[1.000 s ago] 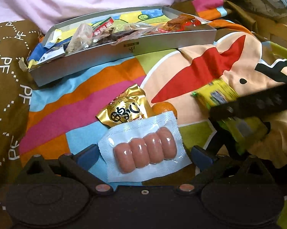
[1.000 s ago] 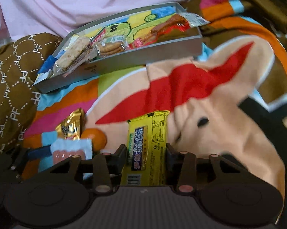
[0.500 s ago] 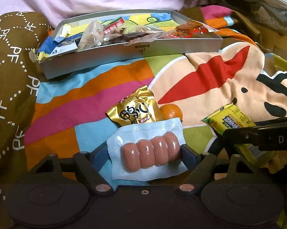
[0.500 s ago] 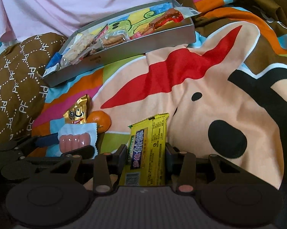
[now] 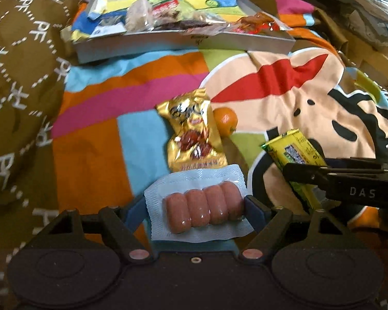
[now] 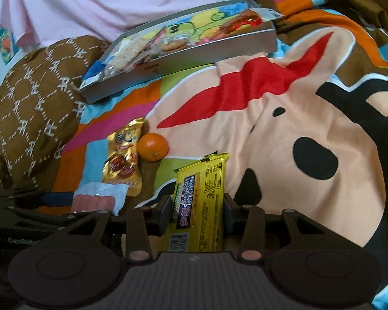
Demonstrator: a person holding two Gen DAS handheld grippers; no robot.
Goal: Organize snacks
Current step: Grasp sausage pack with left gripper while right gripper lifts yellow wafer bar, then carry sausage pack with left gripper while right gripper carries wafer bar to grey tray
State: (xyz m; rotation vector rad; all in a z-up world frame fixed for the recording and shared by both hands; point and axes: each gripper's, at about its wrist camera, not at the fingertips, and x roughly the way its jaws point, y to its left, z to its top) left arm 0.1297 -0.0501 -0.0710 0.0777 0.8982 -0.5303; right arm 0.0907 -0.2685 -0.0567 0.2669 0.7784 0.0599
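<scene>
Left wrist view: the left gripper point(image 5: 195, 208) holds a clear-and-white sealed pack of four small pink sausages point(image 5: 201, 208), its blue-padded jaws pinching the pack from either side. Beyond the pack lies a crinkled gold foil snack bag point(image 5: 192, 131), and a small round orange fruit point(image 5: 226, 121) lies touching the bag's right edge. All rest on a bedspread printed with bright colour blocks and a large cartoon dog face point(image 5: 297, 98). At the far edge stands a shallow grey rectangular tray point(image 5: 183, 44), which already contains several wrapped biscuits and other snacks. A brown quilted cushion with white lettering point(image 5: 18, 82) fills the left side.

Right wrist view: the right gripper point(image 6: 198, 210) holds a long yellow wrapped snack bar with a dark purple label point(image 6: 199, 201); the jaws are closed on its two long edges, and the bar points forward, away from the camera. The same bar appears at the right of the left wrist view, just beside the sausage pack but not touching it. The gold bag and the orange fruit lie on the bedspread between the two grippers and the tray. A pale pink cloth point(image 6: 116, 5) lies behind the tray.
</scene>
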